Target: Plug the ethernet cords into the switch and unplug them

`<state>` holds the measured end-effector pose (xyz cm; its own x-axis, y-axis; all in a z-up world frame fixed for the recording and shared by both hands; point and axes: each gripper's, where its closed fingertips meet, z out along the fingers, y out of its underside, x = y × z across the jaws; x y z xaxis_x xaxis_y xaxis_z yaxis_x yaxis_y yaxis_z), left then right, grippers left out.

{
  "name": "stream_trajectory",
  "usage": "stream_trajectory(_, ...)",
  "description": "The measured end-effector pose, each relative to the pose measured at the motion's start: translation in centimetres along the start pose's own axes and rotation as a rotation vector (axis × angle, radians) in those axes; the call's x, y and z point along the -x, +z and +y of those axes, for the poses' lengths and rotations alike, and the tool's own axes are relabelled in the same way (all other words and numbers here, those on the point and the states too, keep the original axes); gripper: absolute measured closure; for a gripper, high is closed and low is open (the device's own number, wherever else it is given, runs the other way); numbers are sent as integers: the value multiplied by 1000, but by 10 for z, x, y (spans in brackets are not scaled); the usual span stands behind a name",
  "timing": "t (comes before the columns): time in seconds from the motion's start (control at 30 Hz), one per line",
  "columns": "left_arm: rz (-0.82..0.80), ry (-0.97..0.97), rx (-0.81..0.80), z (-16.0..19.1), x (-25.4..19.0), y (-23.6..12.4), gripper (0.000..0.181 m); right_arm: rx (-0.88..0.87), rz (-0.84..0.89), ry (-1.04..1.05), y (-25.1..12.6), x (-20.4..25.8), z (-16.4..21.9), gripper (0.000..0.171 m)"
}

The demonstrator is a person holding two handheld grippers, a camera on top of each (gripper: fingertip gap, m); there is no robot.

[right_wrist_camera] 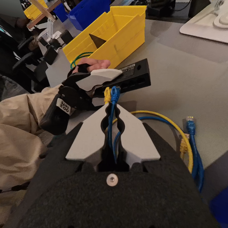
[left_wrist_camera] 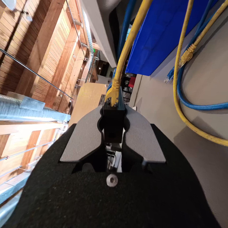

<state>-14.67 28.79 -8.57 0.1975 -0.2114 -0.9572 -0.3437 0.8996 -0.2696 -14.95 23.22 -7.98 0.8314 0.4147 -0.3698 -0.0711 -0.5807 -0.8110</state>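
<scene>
The black switch [right_wrist_camera: 135, 76] is held tilted above the grey table by my left gripper [right_wrist_camera: 107, 83], which is shut on its end. In the left wrist view the switch [left_wrist_camera: 113, 123] sits clamped between my left gripper's [left_wrist_camera: 113, 108] grey fingers. A yellow plug [right_wrist_camera: 107, 95] and a blue plug [right_wrist_camera: 115, 92] sit side by side in its ports; the yellow plug [left_wrist_camera: 114, 91] also shows in the left wrist view. My right gripper [right_wrist_camera: 111, 104] is shut on the blue cord [right_wrist_camera: 110, 123] just behind its plug.
Loose blue [right_wrist_camera: 190, 125] and yellow [right_wrist_camera: 183, 146] plug ends lie on the table at the right, near its edge. A yellow bin [right_wrist_camera: 111, 37] stands behind the switch, blue bins [right_wrist_camera: 86, 14] farther back, a white tray [right_wrist_camera: 203, 24] at the far right.
</scene>
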Motion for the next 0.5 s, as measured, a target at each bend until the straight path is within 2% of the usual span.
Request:
stream_trajectory(0.13,-31,-38,36,1,6,-1,155,-33,83,-128,0,2,-9,167)
stream_trajectory(0.27,-35,-42,18,-4,6,-5,155,-19,96,-228,0,5,-7,166)
stream_trajectory(0.5,-28,-12,-4,-11,3,-8,155,-15,75,-259,-2,4,-1,167)
